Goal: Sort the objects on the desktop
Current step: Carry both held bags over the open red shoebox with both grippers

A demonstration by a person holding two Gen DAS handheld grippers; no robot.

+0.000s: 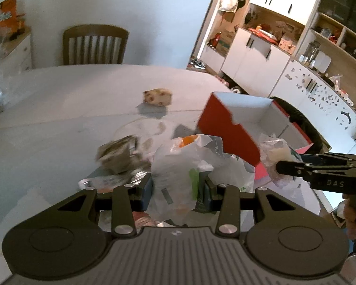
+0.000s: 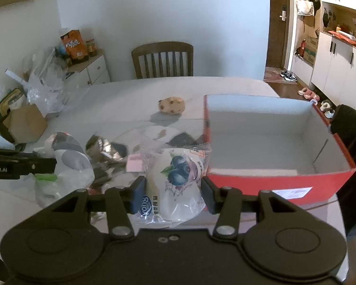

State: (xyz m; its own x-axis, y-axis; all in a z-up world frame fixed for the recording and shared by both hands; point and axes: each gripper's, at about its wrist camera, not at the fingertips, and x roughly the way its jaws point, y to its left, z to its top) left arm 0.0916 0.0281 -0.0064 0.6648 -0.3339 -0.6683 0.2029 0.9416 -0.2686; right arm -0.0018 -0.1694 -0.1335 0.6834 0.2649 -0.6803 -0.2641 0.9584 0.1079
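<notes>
Now, bench: the pale bench [image 2: 121,99] carries a loose heap of wrappers at its near middle and the box on the right; a wooden chair [image 2: 162,59] stands beyond its far edge
Box: the red box [image 2: 273,182] with a white inside sits open-topped at the right of the bench; it looks empty, so I judge it the place for both packets; its near wall is the one to clear
Left bag: the white plastic bag [image 1: 178,166], with orange and green showing through it, is pinched in the left gripper [image 1: 178,187]; jaws narrowed onto the crumpled film; it hangs left of the box, over the heap
Right packet: the blueberry packet [image 2: 175,178] is clamped in the right gripper [image 2: 173,197]; jaws part-open, pressed on both its sides; it sits just left of the box's near corner
Advice: carry each load above the rim before going right; let the right packet go in first, the hands being close together; keep the slack bag from snagging the wall; release only once well inside
Small item: a speckled bun [image 2: 171,105] lies alone toward the far middle, apart from the heap; leave it for a later pass
</notes>
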